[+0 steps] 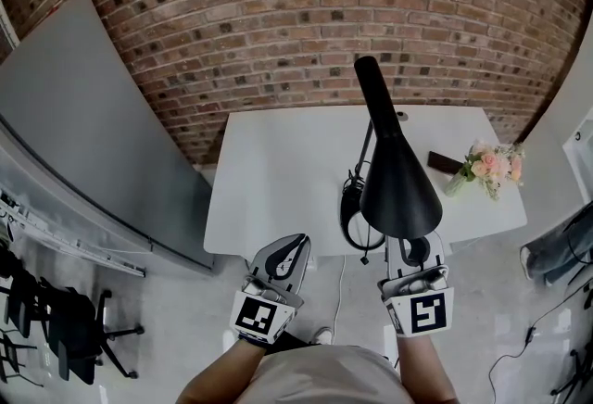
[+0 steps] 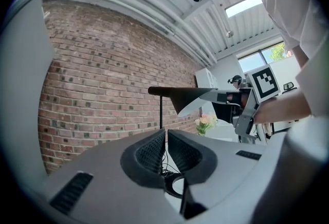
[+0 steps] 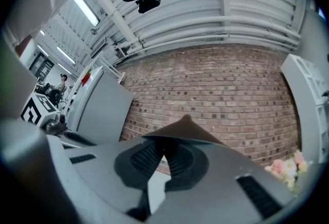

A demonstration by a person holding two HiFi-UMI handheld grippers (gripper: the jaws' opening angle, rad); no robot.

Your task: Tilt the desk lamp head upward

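A black desk lamp stands on the white table (image 1: 278, 180), and its cone-shaped head (image 1: 398, 184) hangs over the table's near edge. My right gripper (image 1: 414, 256) is under the head's near rim and shut on that rim. In the right gripper view the dark rim (image 3: 185, 128) sits at the tips of the right gripper (image 3: 163, 153). The left gripper view shows the head (image 2: 190, 95) side-on, held level by the right gripper (image 2: 241, 102). My left gripper (image 1: 287, 254) hovers left of the lamp at the table's edge, jaws together on nothing (image 2: 166, 148).
A bunch of pink flowers (image 1: 491, 166) and a dark flat object (image 1: 445, 161) lie at the table's right end. The lamp's cable (image 1: 352, 217) coils by its base. A brick wall (image 1: 296, 13) is behind, a grey panel (image 1: 83, 115) and black chairs (image 1: 46, 319) to the left.
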